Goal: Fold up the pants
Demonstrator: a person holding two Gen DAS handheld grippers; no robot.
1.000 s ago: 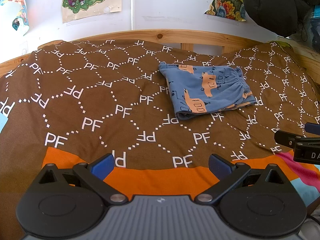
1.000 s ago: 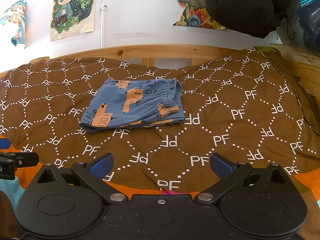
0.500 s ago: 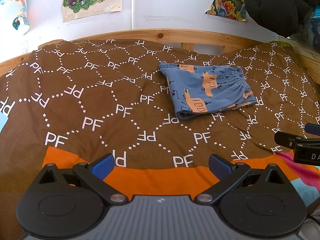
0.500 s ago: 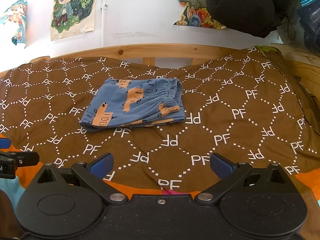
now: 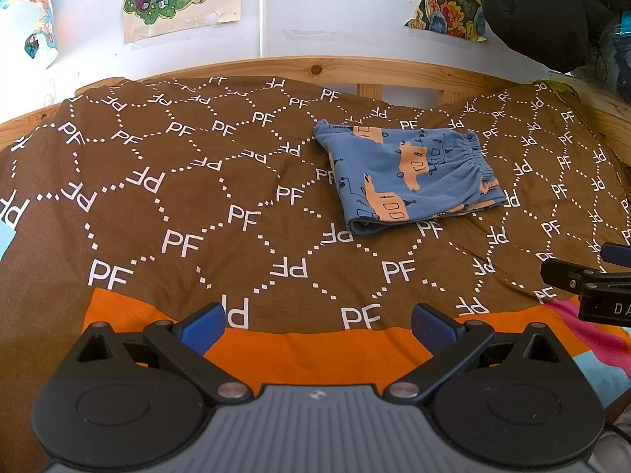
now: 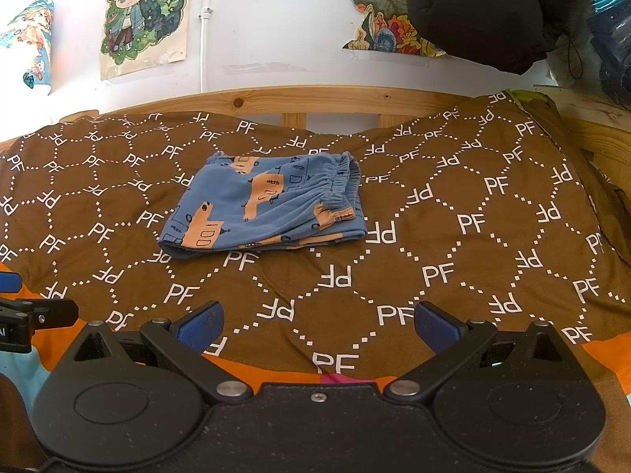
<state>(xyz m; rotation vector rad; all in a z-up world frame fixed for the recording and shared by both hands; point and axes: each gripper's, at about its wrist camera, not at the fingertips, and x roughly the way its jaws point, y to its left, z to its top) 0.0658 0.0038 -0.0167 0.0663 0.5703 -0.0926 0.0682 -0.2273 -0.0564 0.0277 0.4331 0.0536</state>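
Observation:
The blue pants (image 5: 410,177) with orange print lie folded into a small rectangle on the brown "PF" bedspread (image 5: 197,205), with the elastic waistband at the right. They also show in the right wrist view (image 6: 268,207). My left gripper (image 5: 317,325) is open and empty, well in front of the pants and to their left. My right gripper (image 6: 317,325) is open and empty, well in front of the pants. The right gripper's finger shows at the right edge of the left wrist view (image 5: 583,280).
A wooden bed rail (image 5: 355,73) runs along the far side against a white wall with posters (image 6: 144,19). A black jacket (image 6: 485,8) hangs at the upper right. The near bedspread (image 5: 315,354) is orange, pink and light blue.

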